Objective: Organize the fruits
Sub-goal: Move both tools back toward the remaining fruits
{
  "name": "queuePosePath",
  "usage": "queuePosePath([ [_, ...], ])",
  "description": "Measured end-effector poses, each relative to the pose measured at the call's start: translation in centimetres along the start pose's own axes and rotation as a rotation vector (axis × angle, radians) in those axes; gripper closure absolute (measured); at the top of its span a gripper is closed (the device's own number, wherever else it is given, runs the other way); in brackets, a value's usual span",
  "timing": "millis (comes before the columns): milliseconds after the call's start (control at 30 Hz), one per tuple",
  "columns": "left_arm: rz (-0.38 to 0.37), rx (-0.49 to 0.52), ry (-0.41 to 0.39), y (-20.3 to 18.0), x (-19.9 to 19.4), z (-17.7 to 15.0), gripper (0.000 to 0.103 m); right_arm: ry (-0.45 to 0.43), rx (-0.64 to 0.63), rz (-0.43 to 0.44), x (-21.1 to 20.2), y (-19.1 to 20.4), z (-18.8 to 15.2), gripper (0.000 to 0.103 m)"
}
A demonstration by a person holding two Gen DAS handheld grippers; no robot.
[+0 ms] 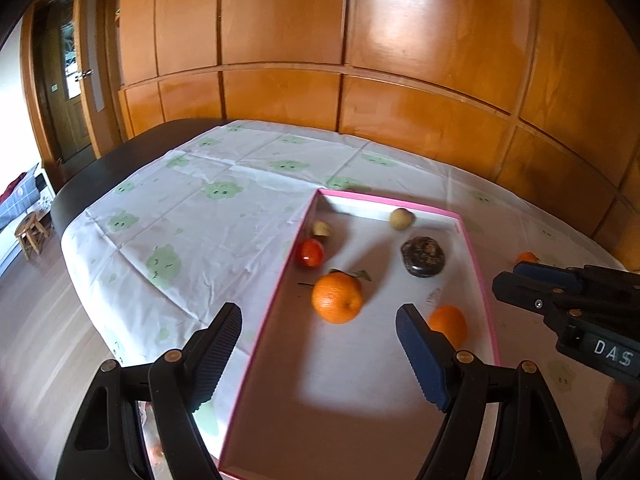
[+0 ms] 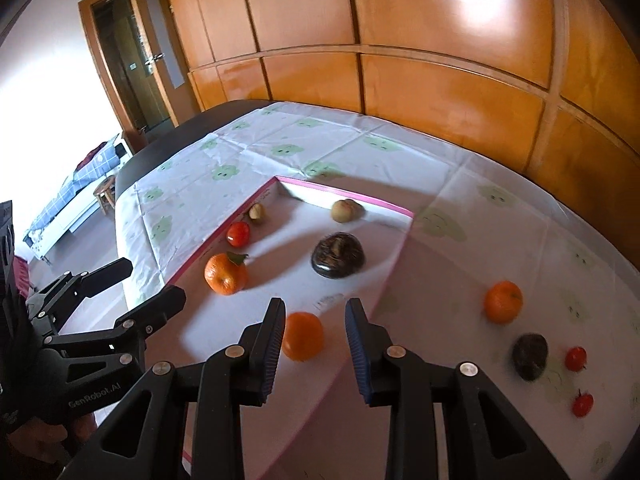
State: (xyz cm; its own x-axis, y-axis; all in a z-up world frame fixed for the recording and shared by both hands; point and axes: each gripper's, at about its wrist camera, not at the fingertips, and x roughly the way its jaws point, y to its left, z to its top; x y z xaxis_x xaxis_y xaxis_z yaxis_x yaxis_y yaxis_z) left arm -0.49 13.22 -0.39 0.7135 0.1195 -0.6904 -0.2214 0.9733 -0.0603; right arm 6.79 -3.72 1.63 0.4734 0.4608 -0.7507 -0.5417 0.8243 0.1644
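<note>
Between parted right hand-held gripper [image 2: 314,336] fingers: orange [image 2: 303,336], seemingly unclamped, inside pink-rimmed box [image 2: 394,258].

Right claw [image 2: 314,330] open over orange [image 2: 303,336] in box [image 2: 394,264].

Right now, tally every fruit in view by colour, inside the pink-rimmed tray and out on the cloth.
Orange: 3
Red: 3
Dark brown: 2
Tan/yellowish: 2
Total: 10, six in the tray, four on the cloth.
</note>
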Motion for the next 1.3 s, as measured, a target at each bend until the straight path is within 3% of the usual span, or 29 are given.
queuePosePath([
  [900,-0.105,0.195,0.011,-7.3,-1.1,-0.8,0.022,-0.025,0.087,-0.209,-7.6,-10.2,-4.7,0.071],
  [1300,-0.131,0.264,0.027,-10.0,-1.0,-1.0,0.021,-0.039,0.176,-0.368,-10.7,-17.4,-6.6,0.071],
])
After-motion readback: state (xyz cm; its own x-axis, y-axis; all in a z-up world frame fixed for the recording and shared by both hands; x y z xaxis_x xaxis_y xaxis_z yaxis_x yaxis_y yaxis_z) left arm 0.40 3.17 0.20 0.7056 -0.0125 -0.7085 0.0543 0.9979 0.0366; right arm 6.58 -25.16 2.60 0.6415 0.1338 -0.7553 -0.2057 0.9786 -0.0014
